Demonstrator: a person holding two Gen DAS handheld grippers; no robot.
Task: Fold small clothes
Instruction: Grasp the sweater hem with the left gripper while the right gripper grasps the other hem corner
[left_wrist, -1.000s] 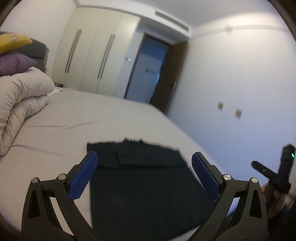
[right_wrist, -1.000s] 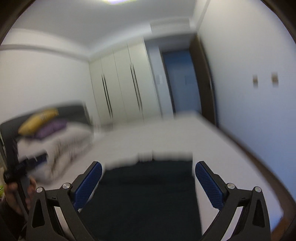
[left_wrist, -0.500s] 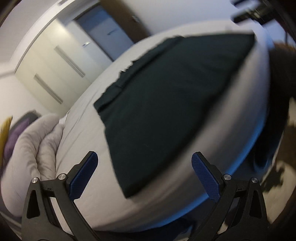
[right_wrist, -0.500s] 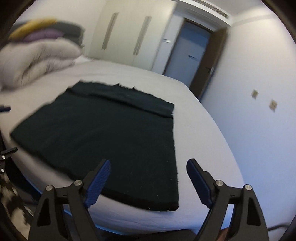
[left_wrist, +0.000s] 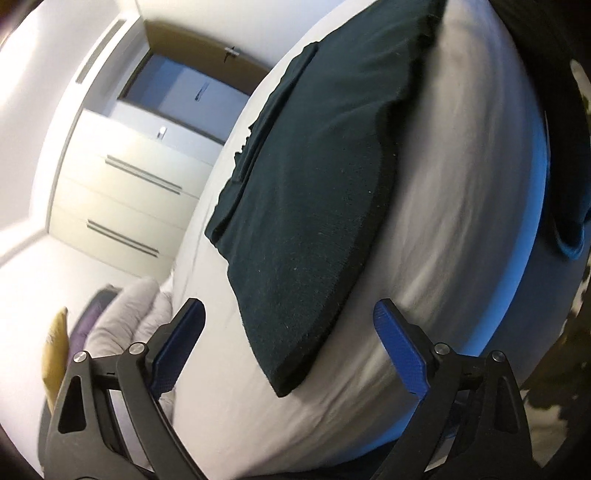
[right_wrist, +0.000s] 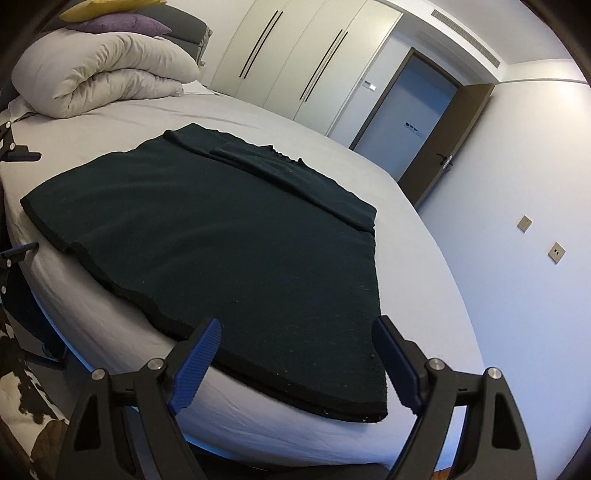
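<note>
While the dark garment (right_wrist: 229, 236) lies flat on the bed (right_wrist: 406, 206), its near hem corners sit just ahead of both grippers: the right gripper (right_wrist: 295, 354) released, the left gripper (left_wrist: 291, 345) closing on nothing.

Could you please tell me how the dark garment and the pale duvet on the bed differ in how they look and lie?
The dark garment is spread flat near the foot edge of the bed; the pale duvet is rolled into a bulky heap at the head end. The garment is near black and thin with a raised hem; the duvet is off-white and puffy. Cushions sit on the duvet, nothing on the garment. Both rest on the same grey sheet.
</note>
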